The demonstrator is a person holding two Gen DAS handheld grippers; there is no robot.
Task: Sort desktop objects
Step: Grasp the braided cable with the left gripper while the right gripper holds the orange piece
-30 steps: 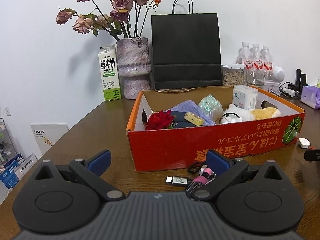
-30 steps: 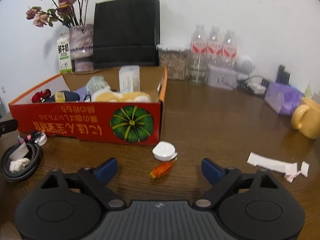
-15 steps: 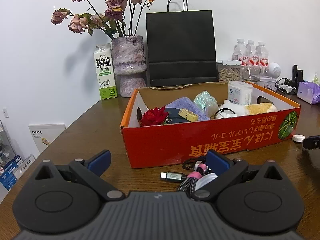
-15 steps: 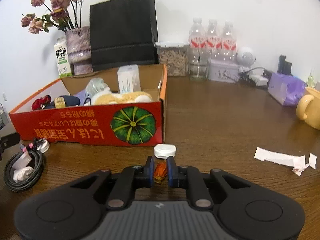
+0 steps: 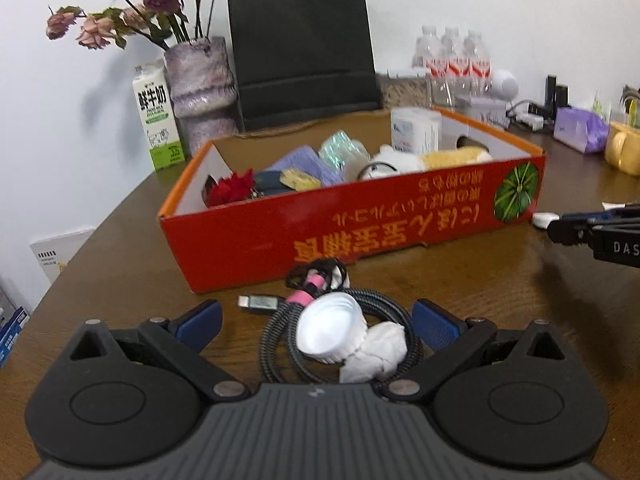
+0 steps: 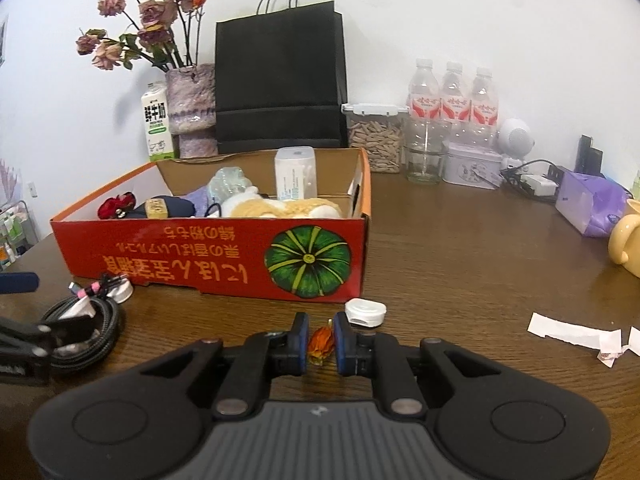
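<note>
The red cardboard box (image 6: 208, 248) sits on the tabletop (image 6: 460, 256) holding a red fabric flower (image 6: 117, 205), a dark pouch (image 6: 176, 206), a lilac cloth (image 5: 304, 160), a crinkled clear bag (image 6: 228, 178), a plush toy (image 6: 280, 208) and a white canister (image 6: 295, 174). The right gripper (image 6: 321, 344) has its jaws closed on a small orange dried flower (image 6: 321, 342), low over the tabletop just in front of the box, beside a white cap (image 6: 365, 312). The left gripper (image 5: 316, 320) has its jaws wide apart, either side of a coiled braided cable (image 5: 344, 336) with a white lid (image 5: 331, 334) and crumpled paper (image 5: 376, 354) on it; whether the pads touch the cable cannot be made out. A clear jar (image 6: 374, 140) holds seeds. The yellow mug (image 6: 626, 240) is cut off at the edge.
</note>
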